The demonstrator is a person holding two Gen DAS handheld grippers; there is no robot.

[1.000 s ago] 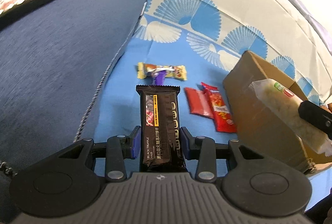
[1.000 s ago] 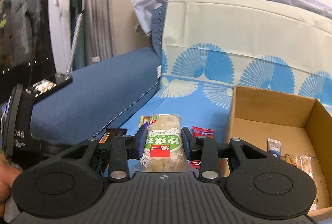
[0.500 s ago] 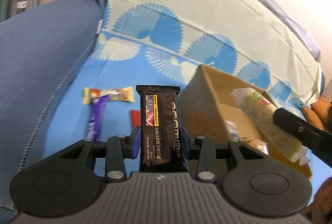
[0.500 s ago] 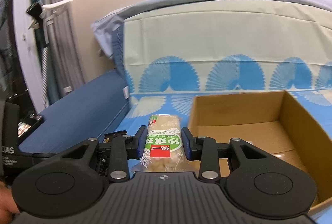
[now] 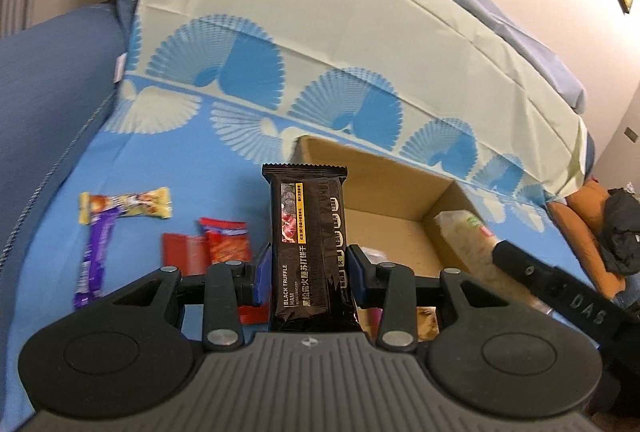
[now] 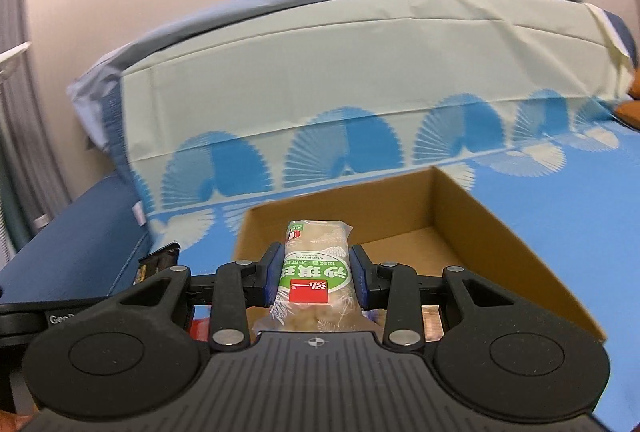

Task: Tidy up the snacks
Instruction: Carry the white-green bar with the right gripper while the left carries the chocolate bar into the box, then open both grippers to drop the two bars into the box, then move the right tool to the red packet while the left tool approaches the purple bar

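My left gripper is shut on a black cracker packet, which stands upright between its blue pads at the near left rim of the open cardboard box. My right gripper is shut on a clear rice-cake packet with a green label and hangs over the box. In the left wrist view that packet and the right gripper's finger reach over the box from the right. The black packet's tip shows at the left of the right wrist view.
On the blue cloth left of the box lie a yellow candy bar, a purple bar and two red sachets. A few small snacks lie inside the box. A dark blue cushion rises at the left. The cream backrest stands behind.
Both grippers have swung right toward the box with their packets still held. The loose snacks have slid to the left of the left wrist view, and the box interior now fills the right wrist view.
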